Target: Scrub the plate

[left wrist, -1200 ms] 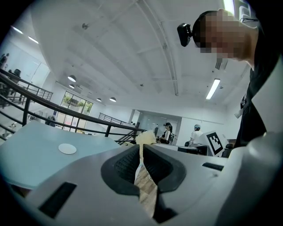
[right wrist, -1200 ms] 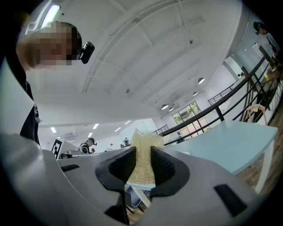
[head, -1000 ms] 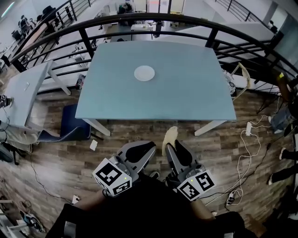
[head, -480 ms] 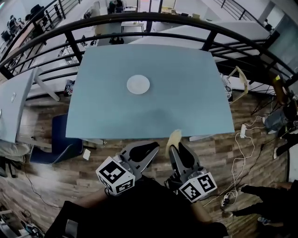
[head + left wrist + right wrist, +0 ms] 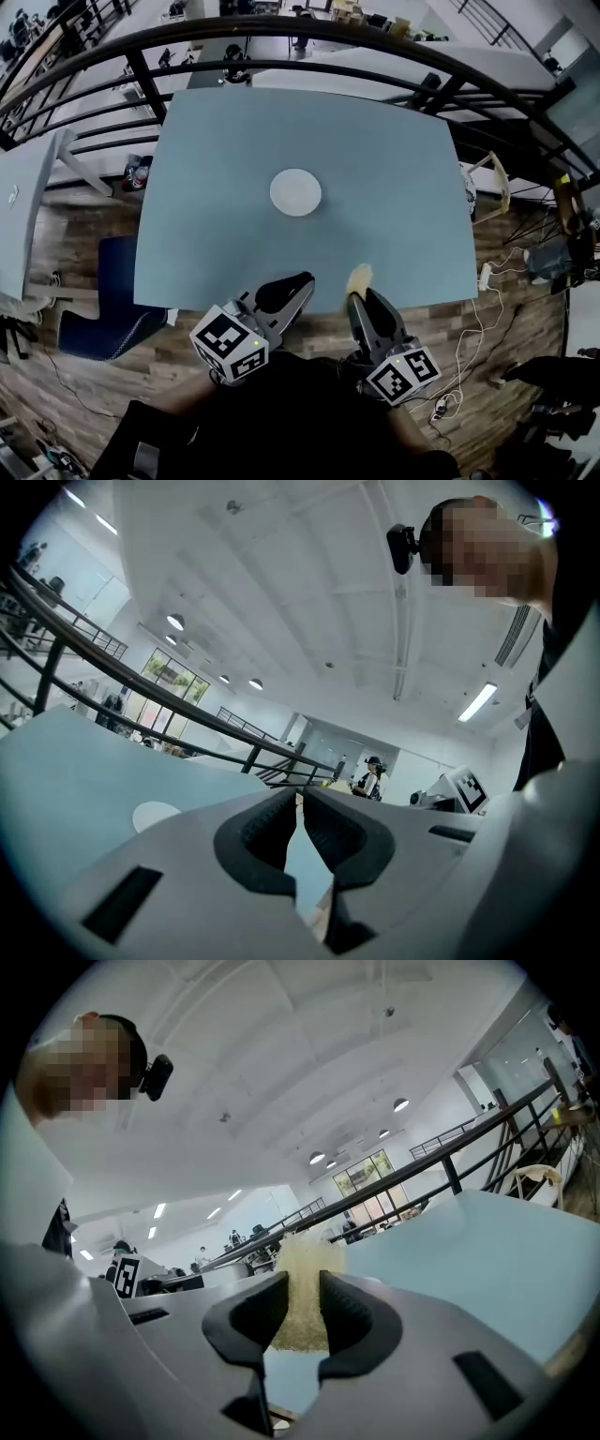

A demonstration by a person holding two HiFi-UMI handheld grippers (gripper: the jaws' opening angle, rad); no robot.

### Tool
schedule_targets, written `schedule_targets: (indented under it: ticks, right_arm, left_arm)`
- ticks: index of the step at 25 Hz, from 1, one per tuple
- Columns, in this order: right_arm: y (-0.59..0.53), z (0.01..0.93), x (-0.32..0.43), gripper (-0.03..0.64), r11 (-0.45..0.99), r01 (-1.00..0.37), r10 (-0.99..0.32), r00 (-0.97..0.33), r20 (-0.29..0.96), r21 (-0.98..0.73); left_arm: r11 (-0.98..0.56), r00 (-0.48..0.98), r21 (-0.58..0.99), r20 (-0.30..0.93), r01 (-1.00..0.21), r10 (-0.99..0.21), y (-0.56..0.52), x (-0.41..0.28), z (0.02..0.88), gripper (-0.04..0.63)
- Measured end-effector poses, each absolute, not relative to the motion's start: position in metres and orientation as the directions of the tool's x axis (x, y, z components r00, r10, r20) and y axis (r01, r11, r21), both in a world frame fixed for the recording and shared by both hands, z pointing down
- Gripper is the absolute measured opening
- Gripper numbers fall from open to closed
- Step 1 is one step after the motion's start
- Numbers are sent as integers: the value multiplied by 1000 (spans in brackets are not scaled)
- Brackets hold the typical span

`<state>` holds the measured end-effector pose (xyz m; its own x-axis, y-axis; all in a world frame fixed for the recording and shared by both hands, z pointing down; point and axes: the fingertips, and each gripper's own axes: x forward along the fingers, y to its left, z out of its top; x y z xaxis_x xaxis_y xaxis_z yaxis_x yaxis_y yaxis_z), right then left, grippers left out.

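Note:
A small round white plate (image 5: 295, 192) lies near the middle of the pale blue table (image 5: 394, 178); it also shows at the left in the left gripper view as the plate (image 5: 154, 816). My right gripper (image 5: 361, 298) is shut on a yellowish sponge (image 5: 359, 278), which sticks up between its jaws as the sponge (image 5: 303, 1288). It hovers at the table's near edge, well short of the plate. My left gripper (image 5: 298, 286) is beside it at the same edge, jaws nearly together with nothing between them.
A black curved railing (image 5: 281, 37) runs behind the table. A blue chair (image 5: 98, 314) stands at the table's left on the wooden floor. A second table (image 5: 19, 216) is at the far left. Cables (image 5: 469, 366) lie on the floor at the right.
Both grippers have come forward from over the floor to the table's near edge. The table and plate now sit lower and closer in the head view.

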<state>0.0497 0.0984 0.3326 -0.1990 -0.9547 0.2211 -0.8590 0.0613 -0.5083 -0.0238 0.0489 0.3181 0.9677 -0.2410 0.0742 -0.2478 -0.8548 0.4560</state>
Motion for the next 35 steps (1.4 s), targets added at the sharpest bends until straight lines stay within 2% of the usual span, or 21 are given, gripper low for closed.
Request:
schedule_targets:
  ticks: [8,15,20,26,35]
  right_arm:
    - [33,357,43,106,78,-868,-916,-256,309,-489]
    - [-17,407,99,106,33,-896,-909,-211,359,-443]
    - [-63,429,133,106,63,-891,-893,-252,374,-451]
    - [-133,462,143,106,118,-888,-857,-317,406,-445]
    - [-206,532,81,106,161,-847,-727,-449,520,-507]
  left_arm:
    - [-729,920,578,103,-366,-379,-19,-68,353,37]
    - [-661,827,517,197,-543,-526,-69,-91,389,37]
    - [-615,761,463,256,-638,-597,-104,-86,404,37]
    - [-600,735,428,337,-676,-588,-127,-51,442,37]
    - [-555,726,469,478,-687,-494,-154,-22,519,37]
